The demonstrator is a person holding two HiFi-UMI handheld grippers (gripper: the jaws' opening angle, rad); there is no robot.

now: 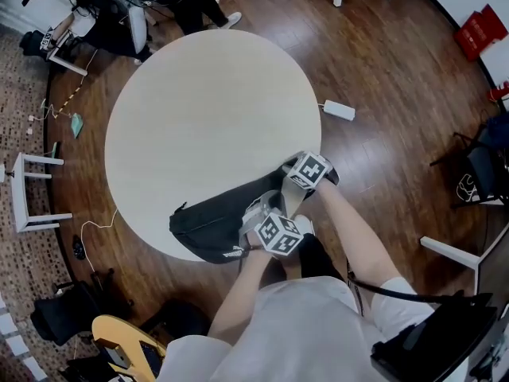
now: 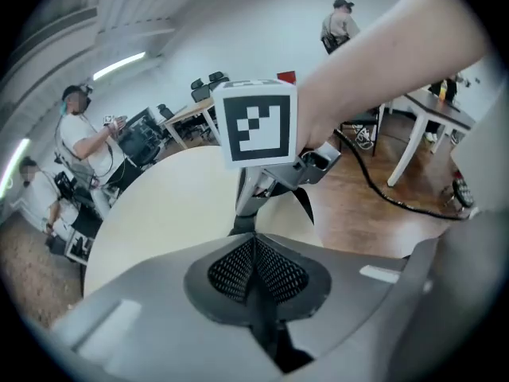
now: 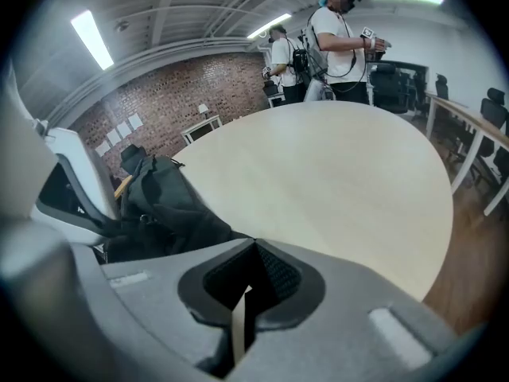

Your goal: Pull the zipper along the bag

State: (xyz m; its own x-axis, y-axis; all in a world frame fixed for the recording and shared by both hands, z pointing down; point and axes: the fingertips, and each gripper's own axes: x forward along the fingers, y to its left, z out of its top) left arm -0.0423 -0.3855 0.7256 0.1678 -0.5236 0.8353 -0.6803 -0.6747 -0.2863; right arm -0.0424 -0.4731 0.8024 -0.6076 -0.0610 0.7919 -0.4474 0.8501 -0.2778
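A black bag [image 1: 208, 228] lies on the near edge of the round pale table [image 1: 199, 110]. My left gripper [image 1: 277, 207] is over the bag's right part; in the left gripper view its jaws [image 2: 254, 249] are shut, and whether anything is pinched between them is hidden. My right gripper [image 1: 289, 168] sits at the bag's right end by the table rim. Seen from the left gripper, its tips [image 2: 241, 217] come down onto a black bit of the bag [image 2: 238, 228]. In its own view the jaws [image 3: 248, 285] are closed with a thin pale sliver between them, and the bag [image 3: 163, 205] bunches to their left.
A white power strip [image 1: 339, 110] lies on the wood floor past the table's right side. White stools [image 1: 32, 189] stand at the left, a dark chair [image 1: 481, 169] at the right. People with equipment [image 1: 119, 6] are beyond the table's far left.
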